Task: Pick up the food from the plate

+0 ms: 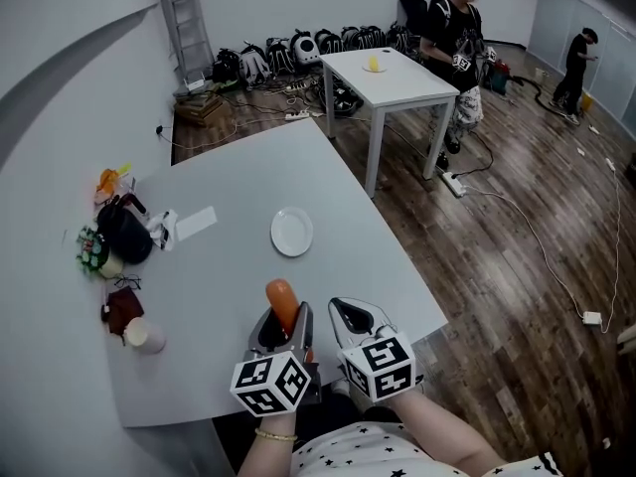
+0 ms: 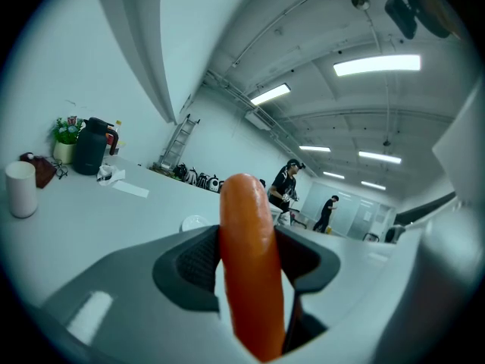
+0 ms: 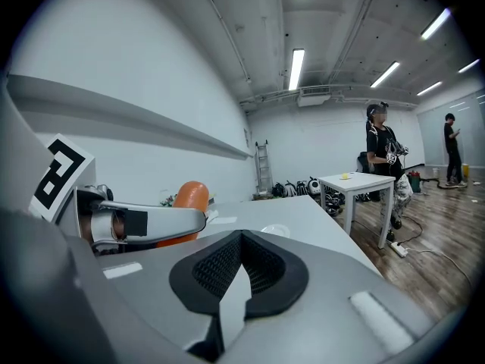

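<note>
Left gripper (image 1: 286,334) is clamping the sausage (image 1: 282,304), raised on the near side of the empty plate (image 1: 292,233). Right gripper (image 1: 350,314) is idling, jaws together. The lift seems complete; the next move calls for steady grip.

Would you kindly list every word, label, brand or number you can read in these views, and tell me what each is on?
No text is legible in any view.
Cubes on the left gripper and right gripper: black-and-white square patterns, no letters.
White card: appears blank.
Standing person's dark top: print too small to read.
Sausage and plate: unmarked.
</note>
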A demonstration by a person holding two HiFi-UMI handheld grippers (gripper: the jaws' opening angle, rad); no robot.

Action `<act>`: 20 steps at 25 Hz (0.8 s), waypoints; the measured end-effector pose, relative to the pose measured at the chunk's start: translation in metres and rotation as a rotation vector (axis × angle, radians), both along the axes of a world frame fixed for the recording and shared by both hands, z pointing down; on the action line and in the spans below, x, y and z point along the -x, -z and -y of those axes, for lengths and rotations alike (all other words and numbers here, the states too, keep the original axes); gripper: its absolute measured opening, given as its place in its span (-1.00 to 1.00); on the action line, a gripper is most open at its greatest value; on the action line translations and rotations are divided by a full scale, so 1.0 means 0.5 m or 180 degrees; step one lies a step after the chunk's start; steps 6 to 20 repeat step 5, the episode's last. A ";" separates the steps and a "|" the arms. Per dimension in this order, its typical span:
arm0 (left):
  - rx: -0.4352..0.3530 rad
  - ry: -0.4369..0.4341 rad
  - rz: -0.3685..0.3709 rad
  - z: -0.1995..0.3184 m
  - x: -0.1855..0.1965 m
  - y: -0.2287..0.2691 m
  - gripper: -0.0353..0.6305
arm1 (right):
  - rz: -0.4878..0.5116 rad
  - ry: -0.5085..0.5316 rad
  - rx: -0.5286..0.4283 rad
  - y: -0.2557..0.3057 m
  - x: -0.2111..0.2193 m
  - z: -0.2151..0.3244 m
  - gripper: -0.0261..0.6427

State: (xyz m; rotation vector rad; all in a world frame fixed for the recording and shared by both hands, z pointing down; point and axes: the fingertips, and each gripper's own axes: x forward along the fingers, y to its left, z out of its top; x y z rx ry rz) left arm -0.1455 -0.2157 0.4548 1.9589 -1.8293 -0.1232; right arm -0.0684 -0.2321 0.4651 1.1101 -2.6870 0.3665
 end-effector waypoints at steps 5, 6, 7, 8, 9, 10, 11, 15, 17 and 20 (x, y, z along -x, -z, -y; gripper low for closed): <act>-0.0021 -0.0019 -0.0025 -0.005 0.009 0.001 -0.23 | 0.0011 -0.0029 0.0005 0.000 0.005 -0.004 -0.93; -0.0021 -0.0019 -0.0025 -0.005 0.009 0.001 -0.23 | 0.0011 -0.0029 0.0005 0.000 0.005 -0.004 -0.93; -0.0021 -0.0019 -0.0025 -0.005 0.009 0.001 -0.23 | 0.0011 -0.0029 0.0005 0.000 0.005 -0.004 -0.93; -0.0021 -0.0019 -0.0025 -0.005 0.009 0.001 -0.23 | 0.0011 -0.0029 0.0005 0.000 0.005 -0.004 -0.93; -0.0021 -0.0019 -0.0025 -0.005 0.009 0.001 -0.23 | 0.0011 -0.0029 0.0005 0.000 0.005 -0.004 -0.93; -0.0021 -0.0019 -0.0025 -0.005 0.009 0.001 -0.23 | 0.0011 -0.0029 0.0005 0.000 0.005 -0.004 -0.93; -0.0021 -0.0019 -0.0025 -0.005 0.009 0.001 -0.23 | 0.0011 -0.0029 0.0005 0.000 0.005 -0.004 -0.93; -0.0021 -0.0019 -0.0025 -0.005 0.009 0.001 -0.23 | 0.0011 -0.0029 0.0005 0.000 0.005 -0.004 -0.93; -0.0021 -0.0019 -0.0025 -0.005 0.009 0.001 -0.23 | 0.0011 -0.0029 0.0005 0.000 0.005 -0.004 -0.93; -0.0021 -0.0019 -0.0025 -0.005 0.009 0.001 -0.23 | 0.0011 -0.0029 0.0005 0.000 0.005 -0.004 -0.93</act>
